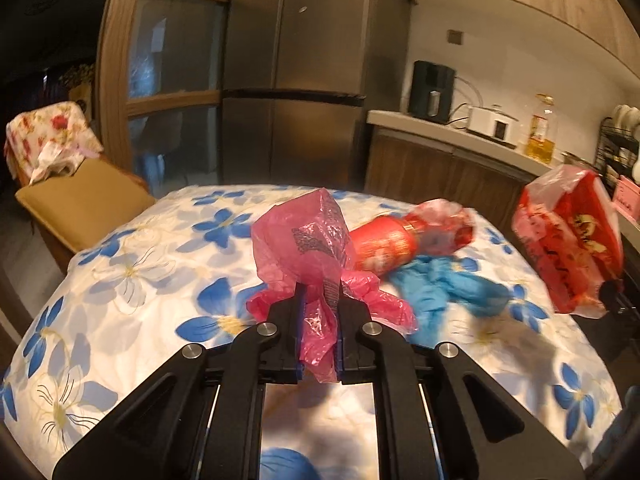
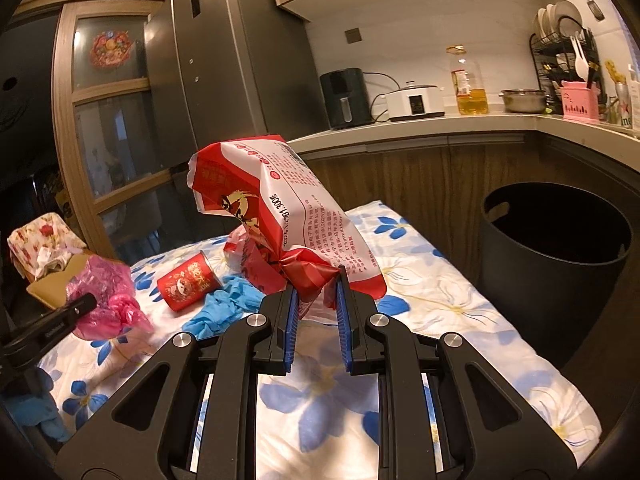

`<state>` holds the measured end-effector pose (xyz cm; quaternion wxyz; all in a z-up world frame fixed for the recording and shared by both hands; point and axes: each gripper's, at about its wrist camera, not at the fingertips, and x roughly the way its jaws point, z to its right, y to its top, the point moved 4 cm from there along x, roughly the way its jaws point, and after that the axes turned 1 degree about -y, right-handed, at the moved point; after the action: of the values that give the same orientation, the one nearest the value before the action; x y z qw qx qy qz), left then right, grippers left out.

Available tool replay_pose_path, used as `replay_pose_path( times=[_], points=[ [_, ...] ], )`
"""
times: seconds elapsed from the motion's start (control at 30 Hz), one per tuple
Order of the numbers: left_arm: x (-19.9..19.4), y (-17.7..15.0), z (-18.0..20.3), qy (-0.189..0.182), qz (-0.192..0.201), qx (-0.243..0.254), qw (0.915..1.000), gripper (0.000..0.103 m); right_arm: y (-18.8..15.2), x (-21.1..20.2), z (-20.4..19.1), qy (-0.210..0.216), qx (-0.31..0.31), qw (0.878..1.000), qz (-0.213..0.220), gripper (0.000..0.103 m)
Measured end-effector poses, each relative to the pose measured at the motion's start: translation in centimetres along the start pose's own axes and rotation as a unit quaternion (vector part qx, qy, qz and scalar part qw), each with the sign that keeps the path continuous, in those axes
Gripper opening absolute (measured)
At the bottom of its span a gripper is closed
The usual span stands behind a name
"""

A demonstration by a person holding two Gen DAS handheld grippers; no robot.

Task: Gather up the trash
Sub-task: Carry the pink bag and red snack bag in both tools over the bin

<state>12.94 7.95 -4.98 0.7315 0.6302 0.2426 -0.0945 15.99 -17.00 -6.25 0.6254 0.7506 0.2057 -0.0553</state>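
Your left gripper [image 1: 319,300] was clamped on the pink plastic bag [image 1: 304,240] bulging ahead of its tips, while your right gripper [image 2: 316,284] pinched the red snack wrapper [image 2: 280,200] rising above it.

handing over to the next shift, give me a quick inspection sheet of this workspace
surface: table under a blue-flower cloth
job's things: pink plastic bag and red snack bag held up; red can on its side; blue gloves lying flat; black bin beside the table
clutter: nothing seen
grippers: left hand-held gripper shut on pink bag; right hand-held gripper shut on snack bag
cables: cords behind white cooker
surroundings: fridge, oil bottle, dish rack
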Motion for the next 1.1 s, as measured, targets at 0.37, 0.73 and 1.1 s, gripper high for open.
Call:
replay_pose_path(
  times=[0.37,0.73,1.1],
  points=[
    [-2.0,0.9,9.8,-0.096,0.021,0.058,0.9935,0.011,1.3,-3.5,4.8,-0.044,0.022,0.998,0.028,0.017],
    [-1.6,1.8,22.2,-0.218,0.025,0.11,0.9695,0.011,4.6,-6.2,13.5,-0.144,0.033,0.986,0.072,0.017],
    [-1.3,2.2,32.7,-0.309,0.049,0.152,0.9376,0.011,6.1,-6.2,20.9,-0.204,0.043,0.975,0.076,0.017]
  ],
)
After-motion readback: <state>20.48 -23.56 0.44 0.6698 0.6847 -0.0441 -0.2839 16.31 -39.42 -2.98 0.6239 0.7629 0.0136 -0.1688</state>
